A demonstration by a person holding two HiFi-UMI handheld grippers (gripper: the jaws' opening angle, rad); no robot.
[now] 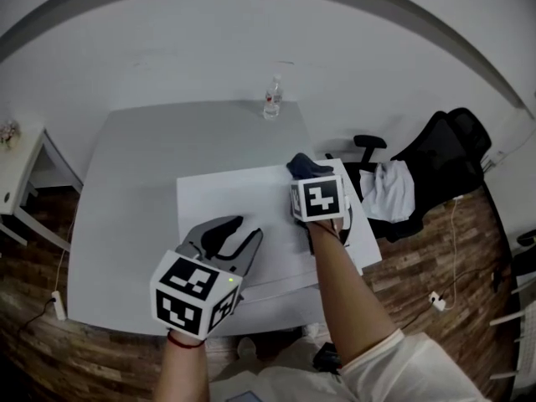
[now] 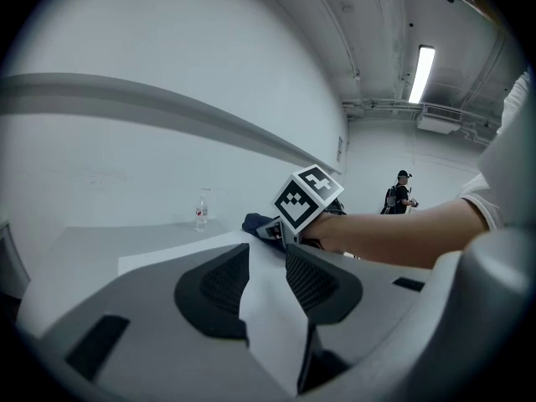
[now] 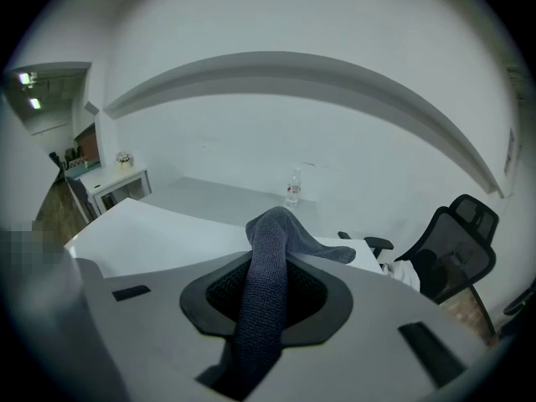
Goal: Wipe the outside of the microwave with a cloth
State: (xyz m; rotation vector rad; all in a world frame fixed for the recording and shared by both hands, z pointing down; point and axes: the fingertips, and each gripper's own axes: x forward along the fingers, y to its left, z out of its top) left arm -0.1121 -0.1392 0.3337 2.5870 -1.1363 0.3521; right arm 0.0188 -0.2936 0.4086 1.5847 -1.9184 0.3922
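The microwave (image 1: 243, 199) shows as a white box top on the grey table (image 1: 126, 208). My right gripper (image 1: 308, 172) is shut on a dark blue-grey cloth (image 1: 301, 164) at the top's far right corner. In the right gripper view the cloth (image 3: 322, 248) runs up between the jaws of my right gripper (image 3: 276, 262) and drapes onto the white top (image 3: 151, 233). My left gripper (image 1: 244, 229) hovers over the top's near left part. Its jaws stand apart with nothing between them, and the left gripper view shows the white top (image 2: 184, 254) through the gap of the left gripper (image 2: 268, 258).
A small water bottle (image 1: 272, 99) stands at the table's far edge by the wall. A black office chair (image 1: 435, 166) with a white garment (image 1: 392, 189) on it is to the right. A white side table (image 1: 17, 174) stands at the left. A person (image 2: 400, 193) stands far off.
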